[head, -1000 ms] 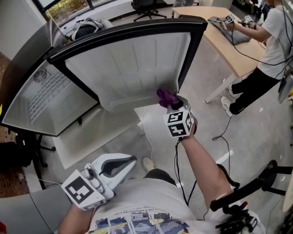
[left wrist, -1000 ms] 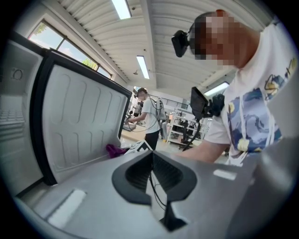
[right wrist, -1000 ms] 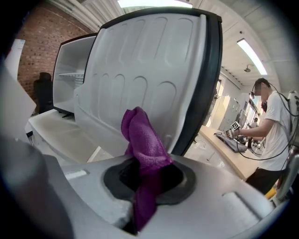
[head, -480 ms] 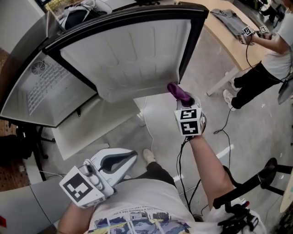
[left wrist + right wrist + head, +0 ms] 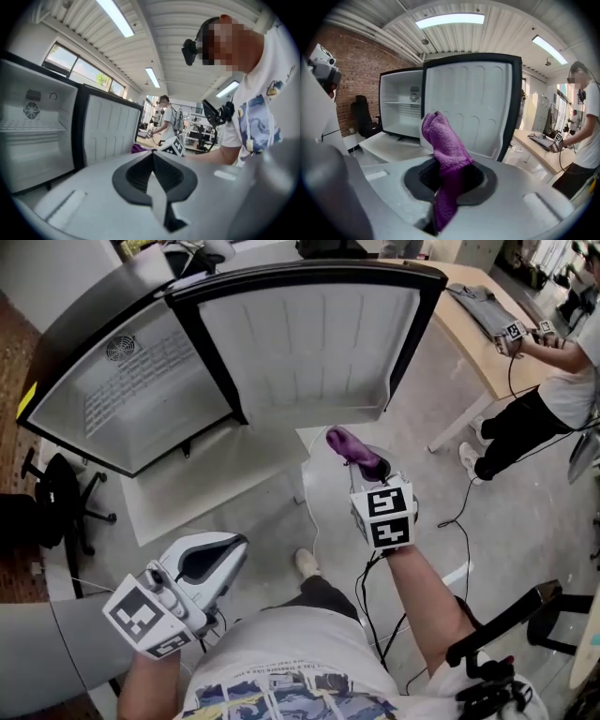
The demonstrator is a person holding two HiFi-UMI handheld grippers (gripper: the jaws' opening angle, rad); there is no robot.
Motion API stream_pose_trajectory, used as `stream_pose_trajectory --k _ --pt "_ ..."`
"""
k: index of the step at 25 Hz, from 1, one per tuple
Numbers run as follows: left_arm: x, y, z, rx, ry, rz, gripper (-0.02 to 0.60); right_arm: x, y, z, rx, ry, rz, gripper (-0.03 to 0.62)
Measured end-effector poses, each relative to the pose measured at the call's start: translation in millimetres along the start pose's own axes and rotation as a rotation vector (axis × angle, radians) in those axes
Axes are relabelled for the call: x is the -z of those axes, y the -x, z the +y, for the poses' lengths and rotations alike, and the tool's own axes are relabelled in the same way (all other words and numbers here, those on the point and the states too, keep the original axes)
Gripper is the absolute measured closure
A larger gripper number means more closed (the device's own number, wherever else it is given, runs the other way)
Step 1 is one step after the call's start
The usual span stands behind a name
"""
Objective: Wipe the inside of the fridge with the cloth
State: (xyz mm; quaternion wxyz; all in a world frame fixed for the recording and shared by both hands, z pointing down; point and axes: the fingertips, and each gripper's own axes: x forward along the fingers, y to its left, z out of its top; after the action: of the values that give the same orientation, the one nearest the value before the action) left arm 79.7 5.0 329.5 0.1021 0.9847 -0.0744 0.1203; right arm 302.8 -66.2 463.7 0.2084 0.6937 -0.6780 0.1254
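I have the purple cloth (image 5: 349, 448) clamped in the right gripper (image 5: 364, 468), just right of the frame's centre in the head view. In the right gripper view its jaws are closed on the cloth (image 5: 445, 150), which stands up out of the gripper (image 5: 446, 176) as a folded bunch and trails down between the jaws toward the camera. The cloth is outside the fridge (image 5: 122, 399), held in the air in front of the lower edge of the open door (image 5: 309, 343) and apart from it.

The fridge fills the upper left of the head view, with a wire shelf and a small round fan on its white inner back wall. The door swings out to the upper centre, showing its ribbed white liner. The right gripper view puts the door (image 5: 473, 108) straight ahead and the fridge cavity (image 5: 398, 112) to its left.

The left gripper (image 5: 232, 551) sits low at the lower left, close to my torso. Its jaws (image 5: 153, 161) are pressed together with nothing between them.

At the upper right, another person (image 5: 553, 381) stands at a wooden surface (image 5: 478, 334).
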Motion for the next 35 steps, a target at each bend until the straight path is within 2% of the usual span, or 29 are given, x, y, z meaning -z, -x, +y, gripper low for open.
stream_pose_trajectory --k 6,11,18,22,26,31,35 --pt "20 95 -14 -0.12 0.013 -0.117 0.575 -36 46 88 -0.098 0.139 -0.051 0.54" --pt "63 180 -35 -0.197 0.055 -0.139 0.575 -41 95 174 -0.169 0.182 -0.07 0.54" --pt "96 232 -80 -0.252 0.072 -0.169 0.575 -31 168 246 -0.292 0.211 -0.087 0.54" --pt "102 238 -93 -0.277 0.069 -0.179 0.575 -29 192 265 -0.352 0.208 -0.106 0.54" --pt "102 229 -112 -0.301 0.068 -0.187 0.575 -31 214 266 -0.401 0.234 -0.141 0.54" --pt "88 201 -134 -0.313 0.083 -0.199 0.575 -27 236 249 -0.463 0.255 -0.145 0.54" --pt "88 168 -147 -0.285 0.089 -0.179 0.575 -18 246 224 -0.467 0.252 -0.154 0.54"
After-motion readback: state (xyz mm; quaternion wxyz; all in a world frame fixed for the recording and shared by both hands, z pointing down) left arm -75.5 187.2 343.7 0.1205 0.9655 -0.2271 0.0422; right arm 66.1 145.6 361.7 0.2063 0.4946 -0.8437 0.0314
